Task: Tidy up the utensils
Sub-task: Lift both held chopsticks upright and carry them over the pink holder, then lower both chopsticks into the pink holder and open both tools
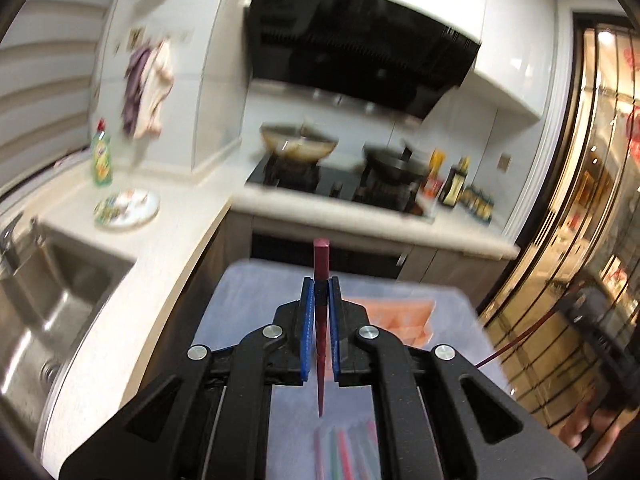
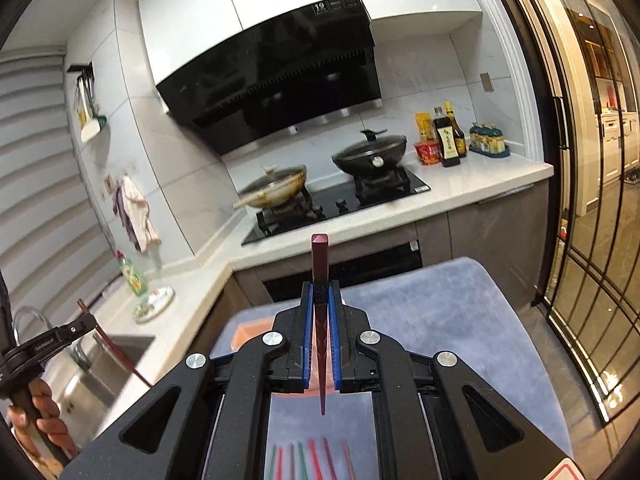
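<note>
My left gripper (image 1: 320, 288) is shut on a dark red chopstick (image 1: 321, 264) that stands upright between its blue pads, its thick end up. My right gripper (image 2: 320, 292) is likewise shut on a second dark red chopstick (image 2: 320, 256). Both are lifted above a grey-blue mat (image 2: 420, 300) on which several coloured chopsticks (image 2: 312, 460) lie near the bottom edge. An orange tray (image 1: 400, 316) sits on the mat beyond the grippers. In the right wrist view the left gripper (image 2: 86, 316) shows at the far left with its chopstick (image 2: 116, 352) slanting down.
A stove (image 2: 340, 204) with two pans stands ahead on the white counter (image 2: 460, 192). A sink (image 1: 52, 292), a patterned plate (image 1: 127, 208) and a green soap bottle (image 1: 102, 156) are to the left. Sauce bottles (image 2: 448, 136) stand at the right, beside a glass door (image 2: 592, 240).
</note>
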Demonstrator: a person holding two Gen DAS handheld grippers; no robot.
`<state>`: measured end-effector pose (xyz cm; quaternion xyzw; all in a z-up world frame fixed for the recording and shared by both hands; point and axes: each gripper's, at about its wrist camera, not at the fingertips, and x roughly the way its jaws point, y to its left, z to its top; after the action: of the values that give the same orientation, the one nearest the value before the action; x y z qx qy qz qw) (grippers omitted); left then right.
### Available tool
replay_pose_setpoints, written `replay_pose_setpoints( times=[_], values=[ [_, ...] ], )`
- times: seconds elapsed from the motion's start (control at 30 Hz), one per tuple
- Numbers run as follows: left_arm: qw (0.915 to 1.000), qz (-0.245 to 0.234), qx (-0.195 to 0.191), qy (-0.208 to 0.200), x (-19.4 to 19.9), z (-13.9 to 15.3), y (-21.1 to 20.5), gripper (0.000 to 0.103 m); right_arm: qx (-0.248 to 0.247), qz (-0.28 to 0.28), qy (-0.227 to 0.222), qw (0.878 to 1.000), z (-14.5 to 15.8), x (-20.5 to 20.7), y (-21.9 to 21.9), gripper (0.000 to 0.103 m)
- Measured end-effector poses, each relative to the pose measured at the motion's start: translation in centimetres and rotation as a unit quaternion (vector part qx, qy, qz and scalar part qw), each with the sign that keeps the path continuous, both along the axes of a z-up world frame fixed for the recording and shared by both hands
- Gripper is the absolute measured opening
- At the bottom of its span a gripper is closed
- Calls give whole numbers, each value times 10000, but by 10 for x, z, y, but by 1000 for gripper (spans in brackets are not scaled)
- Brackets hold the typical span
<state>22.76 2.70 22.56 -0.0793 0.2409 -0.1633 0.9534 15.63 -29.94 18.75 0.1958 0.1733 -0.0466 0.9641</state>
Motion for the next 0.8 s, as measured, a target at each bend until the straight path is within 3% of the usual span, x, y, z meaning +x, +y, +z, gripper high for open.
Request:
replay_pose_setpoints(
  times=[0.13, 0.27, 0.4, 0.8],
  values=[
    [9988, -4, -157, -470, 19, 28, -24, 7, 112, 93, -237, 9996, 21, 37, 1, 7],
    [9982, 4, -166, -568, 48, 28, -50, 7, 97, 107, -360, 9992, 24, 70, 5, 7],
    [9993, 68, -70, -362, 79, 4, -67, 7, 110, 154, -186, 9996, 7, 97, 9, 7],
    [9993, 74, 46, 369, 108, -74, -66, 7, 118, 139, 650, 9977, -69, 129, 13, 8]
  ],
)
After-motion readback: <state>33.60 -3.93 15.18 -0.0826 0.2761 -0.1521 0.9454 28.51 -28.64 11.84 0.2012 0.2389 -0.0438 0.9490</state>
